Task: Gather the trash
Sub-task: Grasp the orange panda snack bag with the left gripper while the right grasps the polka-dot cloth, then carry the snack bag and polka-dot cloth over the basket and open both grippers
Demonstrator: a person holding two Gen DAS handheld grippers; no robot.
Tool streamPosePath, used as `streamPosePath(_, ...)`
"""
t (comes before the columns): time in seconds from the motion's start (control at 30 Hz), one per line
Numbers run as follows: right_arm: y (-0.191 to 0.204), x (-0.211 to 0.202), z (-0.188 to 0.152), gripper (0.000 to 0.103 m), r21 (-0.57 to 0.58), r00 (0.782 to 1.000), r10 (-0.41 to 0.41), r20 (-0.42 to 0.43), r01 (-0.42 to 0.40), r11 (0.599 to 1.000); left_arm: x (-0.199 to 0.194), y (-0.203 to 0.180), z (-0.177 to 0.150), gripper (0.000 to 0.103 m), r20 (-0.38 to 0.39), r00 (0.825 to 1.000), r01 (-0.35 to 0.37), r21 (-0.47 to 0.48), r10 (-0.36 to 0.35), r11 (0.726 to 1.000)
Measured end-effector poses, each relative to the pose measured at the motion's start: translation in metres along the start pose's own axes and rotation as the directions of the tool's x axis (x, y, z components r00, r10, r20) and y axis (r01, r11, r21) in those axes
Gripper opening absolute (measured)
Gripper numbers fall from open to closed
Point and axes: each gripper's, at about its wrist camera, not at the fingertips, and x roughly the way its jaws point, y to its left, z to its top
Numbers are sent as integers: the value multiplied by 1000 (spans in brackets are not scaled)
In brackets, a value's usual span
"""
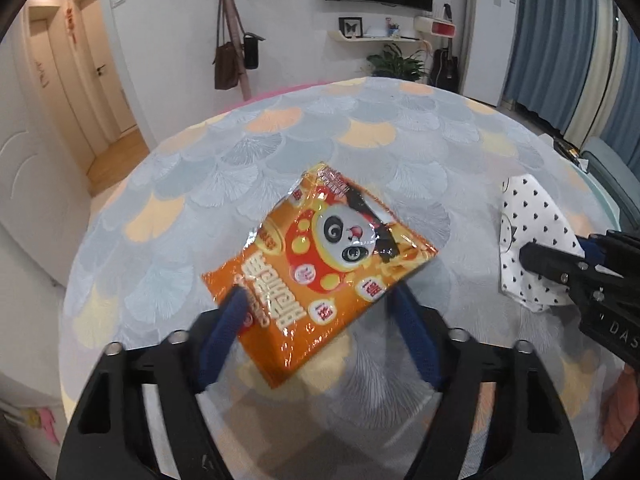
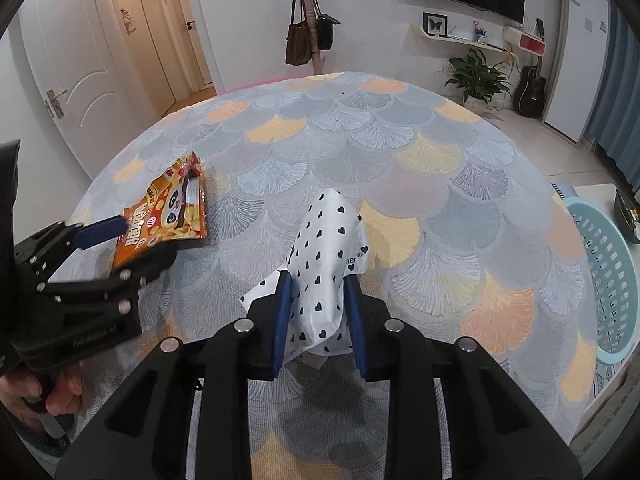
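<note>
Straddled by half-open left gripper (image 1: pixel 316 308): orange snack bag (image 1: pixel 320 264), long axis toward one o'clock; right gripper (image 2: pixel 318 316) clamped on heart-print wrapper (image 2: pixel 324 264).

Potted plant (image 2: pixel 478 74) (guitar (image 2: pixel 530 88) beside it)

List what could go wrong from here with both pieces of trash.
1. The left gripper straddles the orange snack bag, which sits skewed between the blue pads; closing may catch only a corner, and the glossy bag could slip.
2. The right gripper pinches the heart-print wrapper near one end; the loose part could snag on the tablecloth on the way to the blue basket.
</note>
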Motion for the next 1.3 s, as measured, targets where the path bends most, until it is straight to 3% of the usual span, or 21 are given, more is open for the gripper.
streamPosePath(0.13,1,-2,-1,23,-8,1000,9,7,-9,1000,2,1,6,37,2,1000,11,7,-11,1000)
streamPosePath(0.2,1,-6,-2,19,-9,999,21,26,-21,1000,1,1,7,19,10,999,33,5,-33,999)
streamPosePath(0.27,0,-13,-3,16,-8,997,37,62,-36,999,-1,-2,8,9,18,999,30,13,-30,999)
streamPosePath(0.4,-7,-28,-5,12,10,989,86,120,-88,996,-15,-8,10,2,64,997,48,21,-49,999)
streamPosePath(0.53,-19,-46,-2,11,31,985,46,166,-52,998,-40,-20,19,1,136,983,123,27,-126,992)
streamPosePath(0.63,-39,-70,5,11,66,976,18,219,-34,997,-62,-36,28,1,202,954,219,39,-223,975)
streamPosePath(0.77,-71,-99,11,11,122,958,-70,277,37,992,-81,-68,45,1,260,896,352,73,-359,933)
streamPosePath(0.87,-106,-115,14,11,196,954,-99,282,44,980,-84,-98,56,1,270,851,439,101,-450,893)
streamPosePath(1.07,-178,-133,11,11,317,936,-223,271,132,939,-81,-171,78,1,244,814,496,180,-527,850)
streamPosePath(1.3,-261,-127,5,11,447,924,-334,188,222,867,-69,-242,107,1,206,771,561,231,-603,795)
